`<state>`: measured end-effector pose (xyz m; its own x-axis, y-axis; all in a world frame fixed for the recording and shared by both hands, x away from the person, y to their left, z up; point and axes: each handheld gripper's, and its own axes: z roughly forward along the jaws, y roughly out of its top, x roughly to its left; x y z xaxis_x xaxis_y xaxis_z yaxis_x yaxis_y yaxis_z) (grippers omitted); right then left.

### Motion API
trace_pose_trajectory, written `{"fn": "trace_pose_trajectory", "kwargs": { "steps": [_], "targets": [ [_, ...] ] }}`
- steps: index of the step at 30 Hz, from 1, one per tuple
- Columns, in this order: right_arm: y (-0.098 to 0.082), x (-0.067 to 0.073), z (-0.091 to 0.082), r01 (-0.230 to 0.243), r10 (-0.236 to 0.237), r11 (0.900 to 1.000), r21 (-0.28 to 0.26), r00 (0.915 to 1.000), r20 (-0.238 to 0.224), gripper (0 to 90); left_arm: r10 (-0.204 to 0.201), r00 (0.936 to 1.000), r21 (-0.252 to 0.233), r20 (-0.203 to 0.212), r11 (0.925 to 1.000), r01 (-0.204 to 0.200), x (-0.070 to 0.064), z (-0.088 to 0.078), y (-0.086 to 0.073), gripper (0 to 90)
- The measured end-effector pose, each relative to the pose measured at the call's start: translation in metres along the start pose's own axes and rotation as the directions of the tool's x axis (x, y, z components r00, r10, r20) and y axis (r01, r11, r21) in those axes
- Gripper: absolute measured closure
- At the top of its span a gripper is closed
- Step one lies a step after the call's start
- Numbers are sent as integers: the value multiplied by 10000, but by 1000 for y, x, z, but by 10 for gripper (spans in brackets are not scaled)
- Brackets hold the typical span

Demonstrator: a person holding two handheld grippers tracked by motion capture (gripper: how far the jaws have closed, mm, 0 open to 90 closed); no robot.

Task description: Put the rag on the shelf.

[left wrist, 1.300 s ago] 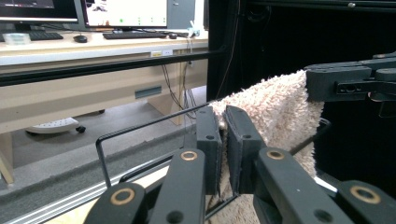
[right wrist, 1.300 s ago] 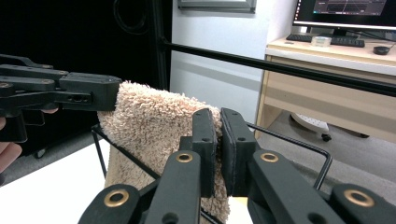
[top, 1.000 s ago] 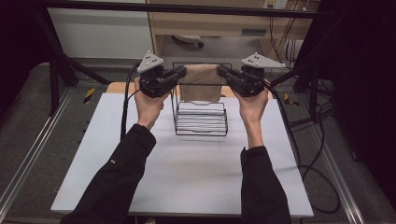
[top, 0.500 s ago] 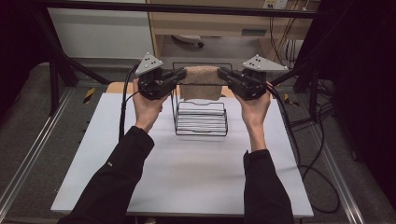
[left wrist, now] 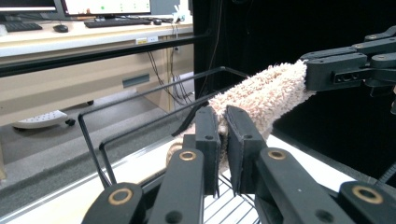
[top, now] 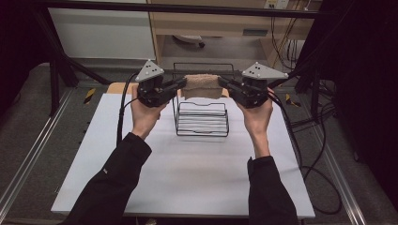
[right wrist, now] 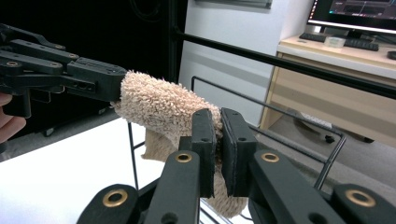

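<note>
A beige terry towel [top: 201,86] is stretched level between my two grippers, above a black wire rack [top: 202,119] on the white table [top: 187,178]. My left gripper [top: 182,85] is shut on the towel's left end, and my right gripper [top: 220,82] is shut on its right end. In the left gripper view the jaws [left wrist: 222,116] pinch the towel [left wrist: 266,93], which runs across to the right gripper [left wrist: 345,70]. In the right gripper view the jaws [right wrist: 218,119] clamp the towel [right wrist: 159,102]; part of it hangs down by the rack's wires [right wrist: 280,112], and the left gripper [right wrist: 70,74] holds the far end.
The rack stands at the middle back of the table, with open white surface in front of it and at both sides. Cables [top: 291,136] trail off the right edge. A desk and a black frame bar [top: 187,7] lie beyond the table.
</note>
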<state>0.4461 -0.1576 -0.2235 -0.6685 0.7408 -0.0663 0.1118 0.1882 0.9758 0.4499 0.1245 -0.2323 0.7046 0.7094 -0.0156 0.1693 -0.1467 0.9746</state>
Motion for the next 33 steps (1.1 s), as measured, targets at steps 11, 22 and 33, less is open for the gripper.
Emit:
{"fn": "trace_pose_trajectory", "kwargs": {
  "steps": [11,22,33],
  "targets": [
    [-15,5,-4,-43,57,9990,454,9995,-310,841,-2,10000,399,15,9992,1,-6,-1,-13,817],
    [-22,6,-4,150,-119,9969,769,9991,-403,840,-25,9999,797,122,9968,15,-7,-3,-19,781],
    [-27,7,-3,142,-111,9968,785,9991,-398,840,-364,9992,582,143,9977,355,-3,-12,9,768]
  ]
}}
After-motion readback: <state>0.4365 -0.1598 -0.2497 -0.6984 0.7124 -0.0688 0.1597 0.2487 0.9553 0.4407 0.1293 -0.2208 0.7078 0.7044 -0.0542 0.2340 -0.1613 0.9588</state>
